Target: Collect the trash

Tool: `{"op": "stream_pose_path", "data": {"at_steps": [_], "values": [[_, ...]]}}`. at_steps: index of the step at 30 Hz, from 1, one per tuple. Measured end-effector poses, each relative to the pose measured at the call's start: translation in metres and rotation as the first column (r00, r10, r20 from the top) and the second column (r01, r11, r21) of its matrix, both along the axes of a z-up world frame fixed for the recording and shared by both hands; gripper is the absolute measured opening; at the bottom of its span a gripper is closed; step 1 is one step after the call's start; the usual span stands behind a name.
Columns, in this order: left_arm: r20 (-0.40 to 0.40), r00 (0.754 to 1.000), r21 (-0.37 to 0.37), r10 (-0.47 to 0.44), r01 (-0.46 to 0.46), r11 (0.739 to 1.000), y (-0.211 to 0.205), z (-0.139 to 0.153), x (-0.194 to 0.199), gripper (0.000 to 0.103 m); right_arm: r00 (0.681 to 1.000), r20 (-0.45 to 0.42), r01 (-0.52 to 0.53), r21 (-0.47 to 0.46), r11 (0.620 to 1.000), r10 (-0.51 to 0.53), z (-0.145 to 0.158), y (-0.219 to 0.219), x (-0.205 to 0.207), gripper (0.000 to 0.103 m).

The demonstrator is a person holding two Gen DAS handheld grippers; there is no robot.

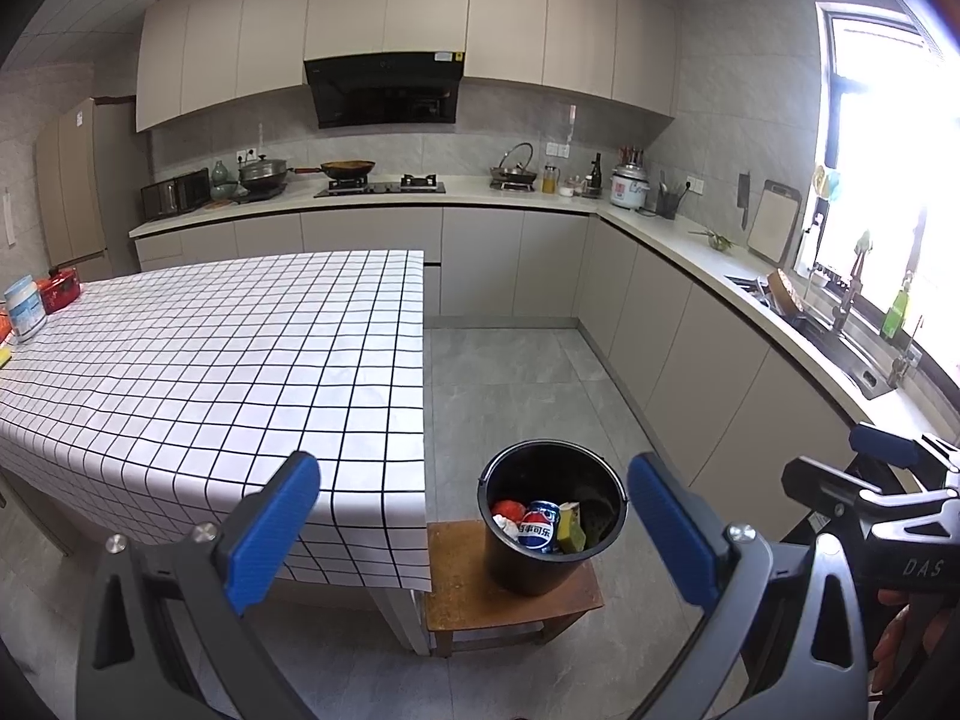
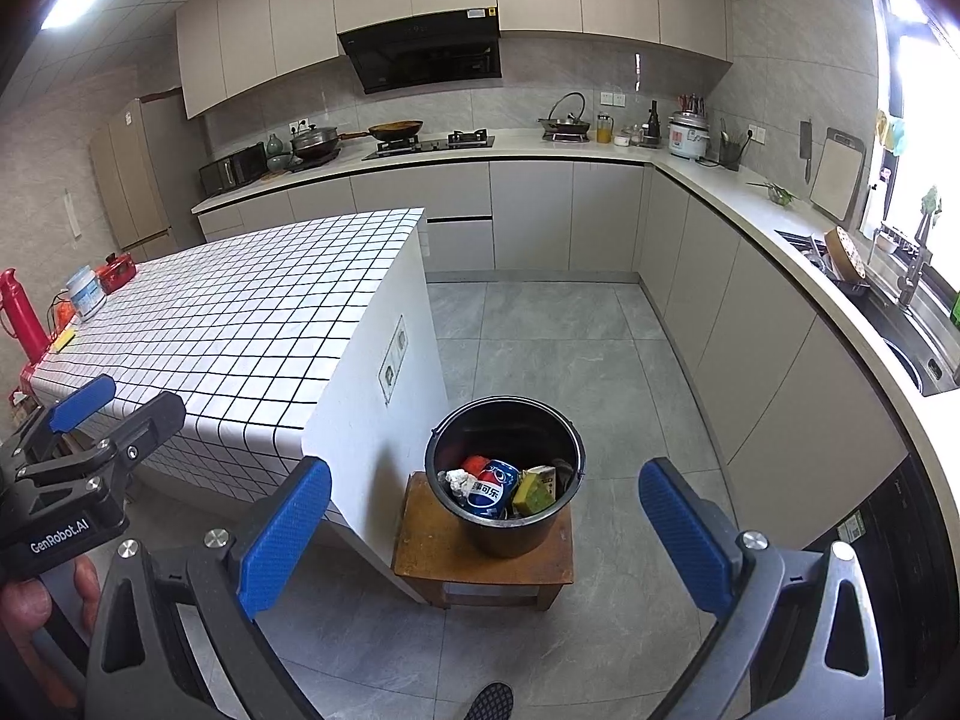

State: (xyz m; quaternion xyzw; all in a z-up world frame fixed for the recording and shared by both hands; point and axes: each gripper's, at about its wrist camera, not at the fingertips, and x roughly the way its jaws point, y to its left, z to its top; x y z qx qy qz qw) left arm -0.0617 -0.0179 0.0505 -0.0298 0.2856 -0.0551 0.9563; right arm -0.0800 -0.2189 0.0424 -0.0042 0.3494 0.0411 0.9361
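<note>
A black bucket stands on a small wooden stool beside the table. It holds a blue Pepsi can, a yellow-green sponge, a red item and crumpled white paper. The bucket also shows in the right wrist view, with the can and sponge in it. My left gripper is open and empty, held above and short of the bucket. My right gripper is open and empty, also above the bucket. Each gripper shows at the edge of the other's view.
The table with a checked white cloth is left of the stool. A white tub and a red box sit at its far left end. Kitchen counters run along the back and right, with a sink.
</note>
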Motion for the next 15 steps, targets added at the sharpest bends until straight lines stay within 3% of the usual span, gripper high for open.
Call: {"op": "stream_pose_path", "data": {"at_steps": [15], "values": [[-0.001,1.0,-0.023,-0.004,0.004,1.0,0.0044,-0.0015,0.0047,0.103,1.0,0.001,0.009,0.004,1.0,-0.009,0.0021,-0.0047,0.0011,0.103]]}}
